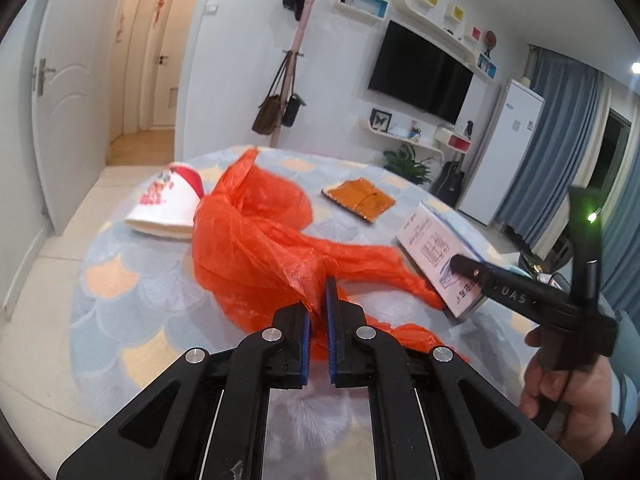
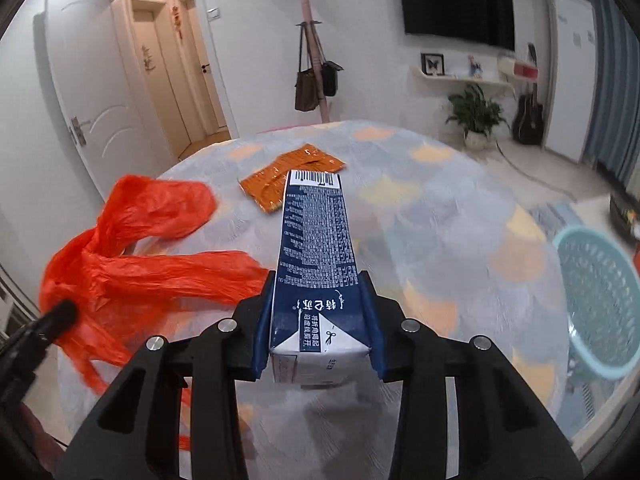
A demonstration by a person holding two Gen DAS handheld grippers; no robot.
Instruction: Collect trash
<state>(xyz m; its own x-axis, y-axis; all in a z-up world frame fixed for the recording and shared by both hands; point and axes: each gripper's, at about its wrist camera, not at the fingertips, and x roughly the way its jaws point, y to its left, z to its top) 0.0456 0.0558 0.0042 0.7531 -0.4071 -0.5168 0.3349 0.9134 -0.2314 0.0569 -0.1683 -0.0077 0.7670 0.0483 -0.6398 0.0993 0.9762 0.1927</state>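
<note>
the left gripper (image 1: 319, 304) has its blue pads nearly together, pinching a fold of the thin, crinkly orange plastic bag (image 1: 256, 240) that sprawls over the round patterned table (image 1: 132, 320), while the right gripper (image 2: 318, 312) has its jaws partly closed on the sides of the tall dark-blue and white milk carton (image 2: 316, 240). the carton's long axis runs straight out along the fingers, barcode end pointing away toward the flat orange foil wrapper (image 2: 280, 184), held low over the table's middle. the likely trouble is the slack bag mouth sagging closed, or the carton slipping from its smooth sides.
</note>
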